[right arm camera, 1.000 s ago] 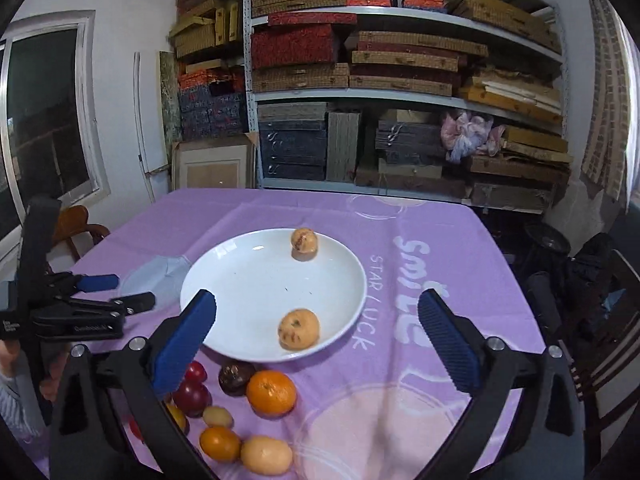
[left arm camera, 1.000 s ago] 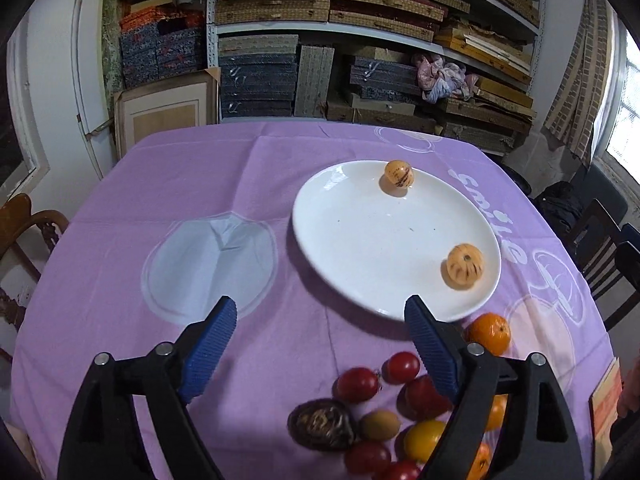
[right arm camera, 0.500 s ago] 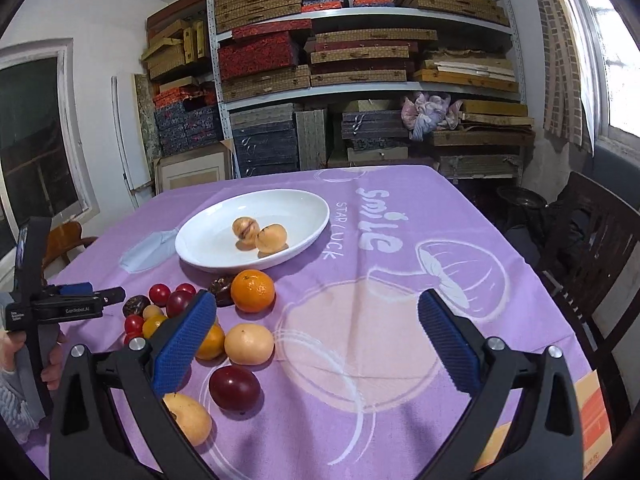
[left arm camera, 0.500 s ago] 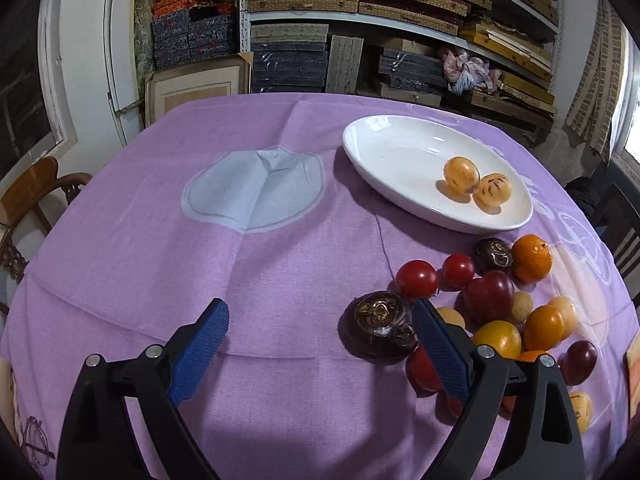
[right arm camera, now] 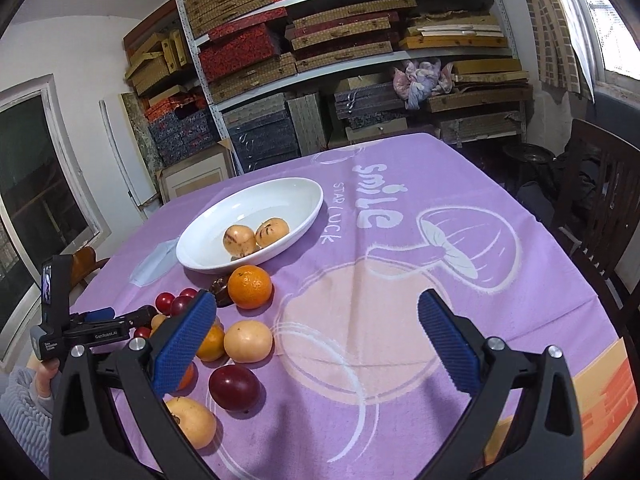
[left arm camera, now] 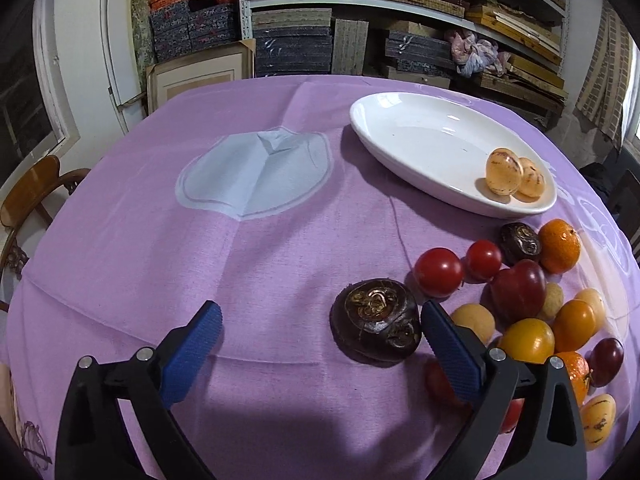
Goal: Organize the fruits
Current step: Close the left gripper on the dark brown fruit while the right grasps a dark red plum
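My left gripper (left arm camera: pixel 318 326) has just been opening and holds nothing; the dark fruit (left arm camera: pixel 376 330) sits just inside its right pad (left arm camera: pixel 450 354). That pad may nudge the tomatoes (left arm camera: pixel 439 272) beside the fruit, probably scattering the pile. My right gripper (right arm camera: pixel 316 340) is released too.

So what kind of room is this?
Probably a storeroom that also serves as a dining room. Metal shelves along the wall are crammed with stacked flat boxes, while a table with a purple cloth and wooden chairs fills the middle.
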Demonstrator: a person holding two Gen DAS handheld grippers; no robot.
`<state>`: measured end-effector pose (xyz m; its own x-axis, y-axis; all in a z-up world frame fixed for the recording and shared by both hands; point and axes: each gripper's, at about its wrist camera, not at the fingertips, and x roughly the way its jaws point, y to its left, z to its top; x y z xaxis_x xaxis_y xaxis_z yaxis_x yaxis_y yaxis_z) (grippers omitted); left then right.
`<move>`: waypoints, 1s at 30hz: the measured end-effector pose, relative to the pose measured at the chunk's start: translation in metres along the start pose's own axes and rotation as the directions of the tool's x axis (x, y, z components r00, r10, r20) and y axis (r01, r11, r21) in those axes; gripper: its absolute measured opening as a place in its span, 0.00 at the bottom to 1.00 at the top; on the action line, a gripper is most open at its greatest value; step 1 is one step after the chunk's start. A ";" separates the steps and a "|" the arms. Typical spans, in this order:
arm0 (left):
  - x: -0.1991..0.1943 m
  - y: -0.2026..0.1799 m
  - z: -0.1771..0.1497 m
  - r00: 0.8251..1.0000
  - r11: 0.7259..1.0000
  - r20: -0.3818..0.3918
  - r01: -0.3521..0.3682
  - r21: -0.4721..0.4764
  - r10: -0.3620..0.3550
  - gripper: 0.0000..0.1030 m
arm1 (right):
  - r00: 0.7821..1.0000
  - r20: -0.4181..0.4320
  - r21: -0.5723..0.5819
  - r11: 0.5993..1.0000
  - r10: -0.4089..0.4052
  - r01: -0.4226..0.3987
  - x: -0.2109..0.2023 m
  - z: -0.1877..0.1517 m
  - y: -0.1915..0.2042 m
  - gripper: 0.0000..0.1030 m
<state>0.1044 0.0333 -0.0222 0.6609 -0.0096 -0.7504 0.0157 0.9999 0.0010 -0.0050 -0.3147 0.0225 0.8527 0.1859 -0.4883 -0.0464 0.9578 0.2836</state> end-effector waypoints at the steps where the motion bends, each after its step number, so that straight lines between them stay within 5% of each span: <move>1: 0.002 0.002 0.000 1.000 1.000 -0.006 -0.010 -0.006 0.010 0.97 | 1.000 -0.001 -0.002 1.000 0.000 0.000 0.000 0.001 0.001 0.96; 5: 0.014 0.005 0.001 0.998 1.000 -0.069 -0.004 -0.016 0.003 0.97 | 1.000 -0.001 -0.006 1.000 0.002 -0.002 0.001 0.000 0.003 0.96; 8: 0.008 0.001 0.002 0.999 0.999 -0.028 0.032 -0.003 -0.032 0.95 | 1.000 -0.005 -0.013 1.000 0.004 -0.004 0.002 -0.001 0.006 0.96; 14: 0.011 0.002 0.004 0.998 0.998 -0.026 0.060 -0.003 -0.060 0.73 | 1.000 -0.002 -0.030 1.000 -0.003 0.002 0.002 -0.001 0.008 0.96; 19: 0.013 0.002 0.004 0.998 0.999 -0.035 0.052 -0.007 -0.052 0.73 | 1.000 -0.014 -0.033 0.999 0.008 -0.008 0.003 -0.002 0.010 0.96; 23: 0.014 0.002 0.003 0.999 1.000 -0.048 0.023 0.000 -0.023 0.74 | 0.996 -0.079 -0.086 0.995 0.038 -0.044 0.010 -0.008 0.022 0.96; 27: 0.016 0.001 0.004 0.999 1.000 -0.054 -0.007 0.011 0.007 0.75 | 0.984 -0.180 -0.223 0.975 -0.017 -0.024 0.025 -0.023 0.043 0.96; 29: 0.016 0.002 0.004 0.999 1.000 -0.054 -0.006 0.010 0.007 0.75 | 0.978 -0.208 -0.256 0.966 -0.023 -0.032 0.030 -0.028 0.049 0.87; 30: 0.016 0.002 0.004 0.999 1.000 -0.054 -0.007 0.010 0.007 0.75 | 0.974 -0.228 -0.264 0.963 -0.017 -0.045 0.033 -0.031 0.052 0.71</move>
<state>0.1182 0.0352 -0.0319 0.6198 -0.0015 -0.7848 0.0189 0.9997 0.0130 0.0043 -0.2521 -0.0042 0.7124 0.2148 -0.6681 -0.2207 0.9723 0.0772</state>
